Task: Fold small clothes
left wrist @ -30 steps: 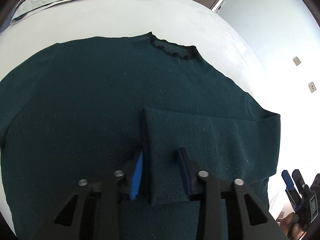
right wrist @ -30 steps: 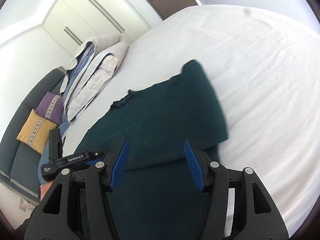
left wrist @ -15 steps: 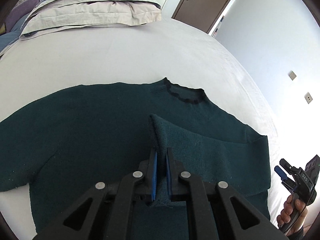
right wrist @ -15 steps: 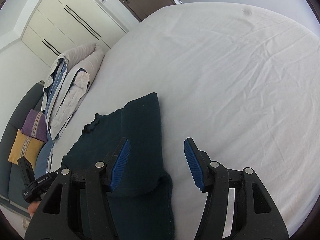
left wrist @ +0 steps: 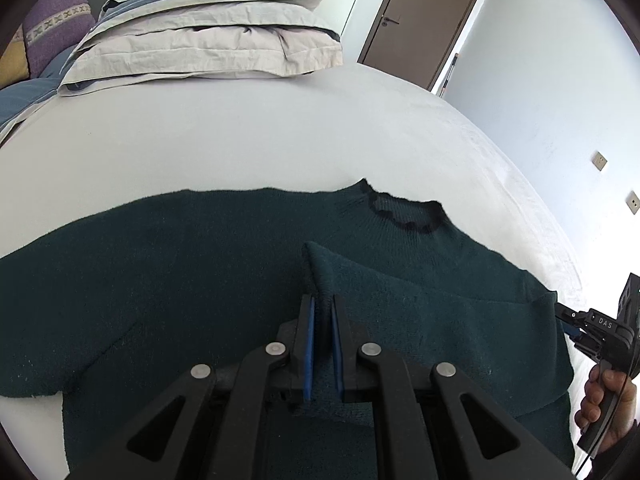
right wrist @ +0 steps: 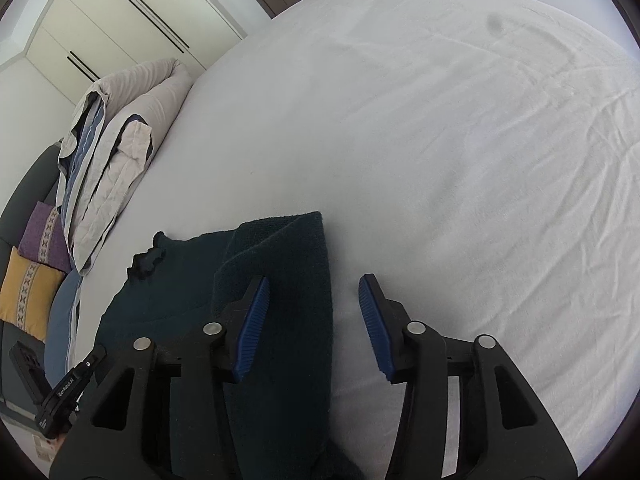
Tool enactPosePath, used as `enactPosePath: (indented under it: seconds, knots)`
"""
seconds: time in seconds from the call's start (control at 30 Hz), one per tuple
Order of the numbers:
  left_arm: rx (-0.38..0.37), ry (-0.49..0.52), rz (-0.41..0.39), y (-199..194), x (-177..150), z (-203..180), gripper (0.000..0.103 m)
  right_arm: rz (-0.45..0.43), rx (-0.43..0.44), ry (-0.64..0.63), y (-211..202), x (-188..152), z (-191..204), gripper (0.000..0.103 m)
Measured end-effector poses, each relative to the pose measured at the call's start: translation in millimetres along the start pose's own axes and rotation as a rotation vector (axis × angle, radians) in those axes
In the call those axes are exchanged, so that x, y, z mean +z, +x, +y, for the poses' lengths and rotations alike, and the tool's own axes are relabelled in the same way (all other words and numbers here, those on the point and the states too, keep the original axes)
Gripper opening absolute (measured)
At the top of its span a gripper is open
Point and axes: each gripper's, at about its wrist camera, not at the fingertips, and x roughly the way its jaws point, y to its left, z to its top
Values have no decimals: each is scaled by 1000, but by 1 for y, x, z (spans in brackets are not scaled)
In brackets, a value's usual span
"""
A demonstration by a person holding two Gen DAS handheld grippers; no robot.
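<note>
My left wrist camera looks steeply down from close over the dark green sweater [left wrist: 200, 280] toward the pillows [left wrist: 208, 40]. My right one faces across the bed [right wrist: 460, 140]. Both views share the sweater, the pillows and the bed.

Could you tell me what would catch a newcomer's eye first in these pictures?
The dark green sweater spread on the white bed stands out, its sleeve cuff pinched in the shut left gripper. Behind it lies a pile of folded bedding; the right gripper is closing astride the sweater's folded edge.
</note>
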Motion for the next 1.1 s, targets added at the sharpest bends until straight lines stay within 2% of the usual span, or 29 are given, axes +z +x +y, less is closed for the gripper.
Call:
enactPosePath:
  seconds: [0.03,0.07,0.13,0.27,0.43,0.5,0.6,0.7,0.73,0.87,0.9,1.0,1.1]
  knots:
    - [0,-17,5,1,-3,5,9,6,-22,-16,5,2,2,23]
    - [-2,-32,10,1,-6,10,9,12,-40,-21,9,3,1,12]
    - [-3,-50,6,3,-12,17,9,15,-40,-10,12,5,-2,6]
    - [8,-64,-24,0,-20,21,9,1,-60,-34,17,7,2,5]
    - [6,-89,-40,-6,-29,26,7,-24,-64,9,26,9,2,4]
    - [4,-88,-38,-8,-31,27,7,-21,-76,-29,28,7,6,5]
    - [-3,-88,-34,-11,-33,29,6,-13,-76,-50,17,3,14,10]
    - [-11,-97,-29,-12,-34,31,6,-25,-88,-93,-8,-15,27,29]
    - [-13,-99,-29,-13,-34,31,6,-12,-93,-110,-14,-24,31,32]
    - [-12,-104,-22,-16,-38,30,5,55,-134,-179,-15,-61,42,35]
    - [-13,-106,-22,-17,-39,30,5,64,-153,-196,-12,-67,43,34]
    - [-14,-115,-16,-21,-41,30,4,50,-146,-213,-11,-74,47,13]
    - [-12,-124,-13,-25,-45,30,4,28,-165,-216,-15,-75,53,9]
